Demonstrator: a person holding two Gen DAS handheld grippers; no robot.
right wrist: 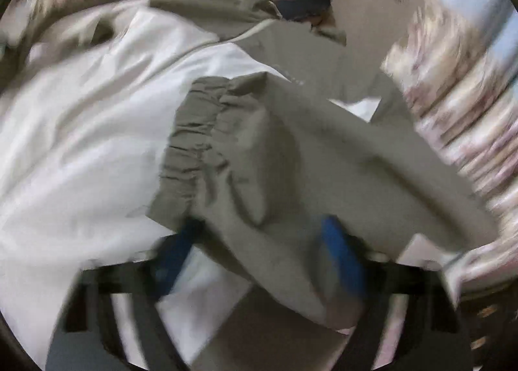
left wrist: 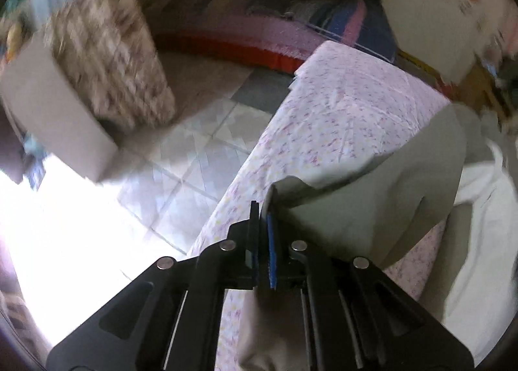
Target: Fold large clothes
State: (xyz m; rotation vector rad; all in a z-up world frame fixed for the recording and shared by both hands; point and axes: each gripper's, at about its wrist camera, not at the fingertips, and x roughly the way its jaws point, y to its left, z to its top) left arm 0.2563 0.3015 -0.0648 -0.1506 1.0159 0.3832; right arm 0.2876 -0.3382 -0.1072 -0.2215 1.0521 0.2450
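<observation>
A large grey and white jacket (left wrist: pixel 404 177) lies on a bed with a pink flowered sheet (left wrist: pixel 340 118). My left gripper (left wrist: pixel 263 209) is shut on a grey edge of the jacket near the bed's left side. In the right wrist view the jacket (right wrist: pixel 97 131) fills the frame, with a grey sleeve and its elastic cuff (right wrist: pixel 194 144) lying across my right gripper (right wrist: pixel 259 257). Its blue pads (right wrist: pixel 343 254) stand wide apart with the sleeve between them. The view is blurred.
A blurred woven basket (left wrist: pixel 110 60) on a white box (left wrist: pixel 55 118) stands left of the bed on a tiled floor (left wrist: pixel 181 164). A mattress with striped bedding (left wrist: pixel 275 25) lies beyond. A patterned cloth (right wrist: pixel 459 112) shows at the right.
</observation>
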